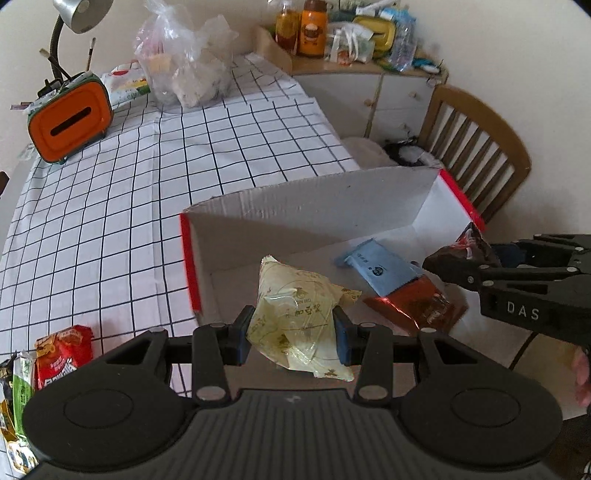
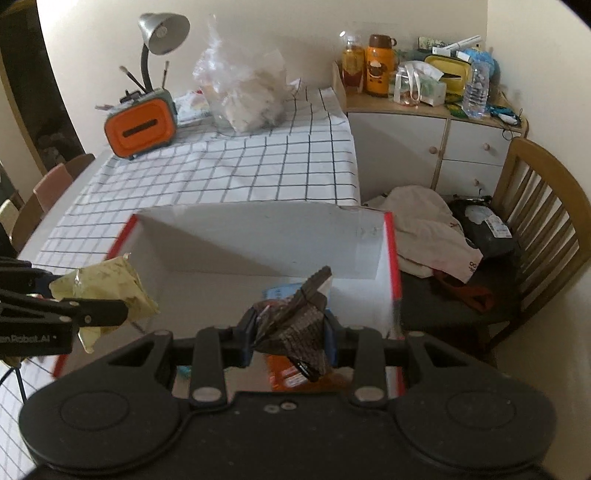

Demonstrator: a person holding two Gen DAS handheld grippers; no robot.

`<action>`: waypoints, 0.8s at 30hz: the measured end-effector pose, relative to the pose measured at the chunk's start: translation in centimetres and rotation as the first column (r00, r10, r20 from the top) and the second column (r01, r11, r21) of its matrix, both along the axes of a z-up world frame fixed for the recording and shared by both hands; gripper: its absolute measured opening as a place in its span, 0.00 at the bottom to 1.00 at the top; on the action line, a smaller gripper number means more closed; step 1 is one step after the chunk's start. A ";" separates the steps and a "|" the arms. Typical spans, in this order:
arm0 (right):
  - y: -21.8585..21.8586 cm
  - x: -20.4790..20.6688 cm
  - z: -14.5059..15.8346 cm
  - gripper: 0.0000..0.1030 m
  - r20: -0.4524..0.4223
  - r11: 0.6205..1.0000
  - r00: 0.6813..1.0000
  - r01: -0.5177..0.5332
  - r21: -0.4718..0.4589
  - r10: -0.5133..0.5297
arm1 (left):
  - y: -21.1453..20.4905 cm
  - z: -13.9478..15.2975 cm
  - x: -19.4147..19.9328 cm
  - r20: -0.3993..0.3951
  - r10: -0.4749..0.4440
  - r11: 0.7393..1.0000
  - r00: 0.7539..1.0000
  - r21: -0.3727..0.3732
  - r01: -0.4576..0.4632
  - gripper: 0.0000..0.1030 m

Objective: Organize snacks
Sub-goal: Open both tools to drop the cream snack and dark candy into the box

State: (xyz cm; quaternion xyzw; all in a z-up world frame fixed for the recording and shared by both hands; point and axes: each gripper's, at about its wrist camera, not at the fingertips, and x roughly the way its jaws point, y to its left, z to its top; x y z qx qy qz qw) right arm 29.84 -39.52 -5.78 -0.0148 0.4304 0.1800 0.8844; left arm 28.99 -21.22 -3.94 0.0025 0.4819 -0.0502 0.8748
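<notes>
My left gripper [image 1: 293,332] is shut on a pale yellow snack packet [image 1: 299,314] and holds it over the near left part of the open white cardboard box [image 1: 314,206] with red edges. My right gripper [image 2: 290,336] is shut on a dark brown snack packet [image 2: 299,325] above the box's right side; it also shows in the left wrist view [image 1: 465,258]. Inside the box lie a blue packet [image 1: 380,267] and an orange-brown packet [image 1: 417,306]. The yellow packet also shows at the left of the right wrist view [image 2: 107,291].
More snack packets, one red [image 1: 62,354], lie on the checked tablecloth [image 1: 129,206] at the near left. An orange tissue box [image 1: 70,118], a lamp [image 2: 162,33] and a plastic bag [image 1: 188,62] stand at the back. A wooden chair [image 2: 535,229] with clothes is to the right.
</notes>
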 end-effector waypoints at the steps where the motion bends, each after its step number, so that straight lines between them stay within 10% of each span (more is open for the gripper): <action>1: 0.0 0.5 -0.3 0.34 -0.005 1.000 1.000 -0.012 -0.006 0.012 | -0.4 -0.2 0.5 -0.004 0.000 1.000 1.000 0.011 0.000 0.41; 24: 2.3 5.0 -4.1 0.34 -0.116 0.982 0.982 -0.158 -0.099 0.146 | -3.1 -4.9 6.5 -0.254 0.046 0.988 0.966 0.152 -0.007 0.42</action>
